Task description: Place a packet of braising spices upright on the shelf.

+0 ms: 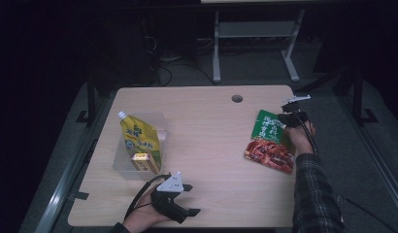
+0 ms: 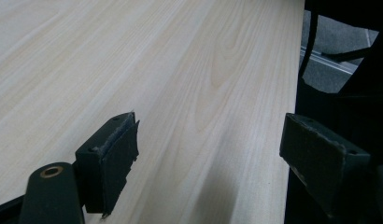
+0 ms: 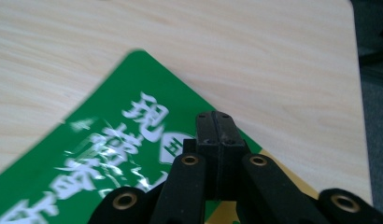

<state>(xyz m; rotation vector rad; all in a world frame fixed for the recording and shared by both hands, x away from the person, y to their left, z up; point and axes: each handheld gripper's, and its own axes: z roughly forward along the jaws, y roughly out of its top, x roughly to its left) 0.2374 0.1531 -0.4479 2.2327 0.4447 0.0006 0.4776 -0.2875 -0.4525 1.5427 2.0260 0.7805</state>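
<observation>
While your right gripper (image 1: 288, 115) sits with its jaws pressed together on the top edge of the green and red food packet (image 1: 269, 142), treat the pinch as thin and easy to lose: in the right gripper view the jaws (image 3: 215, 128) meet flush over the packet's (image 3: 110, 154) green end, so you likely hold only the sealed margin. The packet lies at about three o'clock on the wooden table (image 1: 211, 121), near the right edge, its red end toward you and apparently resting on the surface. Lift that low end clear before you carry it across, or it may drag and twist out of the pinch.

The clear plastic bin (image 1: 134, 155) at about nine o'clock already holds a yellow spout pouch (image 1: 141, 138) leaning upright with a small yellow box (image 1: 141, 162) in front of it, so it looks like the place for this packet too. Bring the packet in edge-first beside the pouch rather than flat on top.

Your left gripper (image 1: 185, 199) rests at six o'clock near the front edge, jaws wide apart and holding nothing; in the left gripper view bare table (image 2: 180, 70) shows between them. It sits just beside the bin, ready to steady it if the bin slides
</observation>
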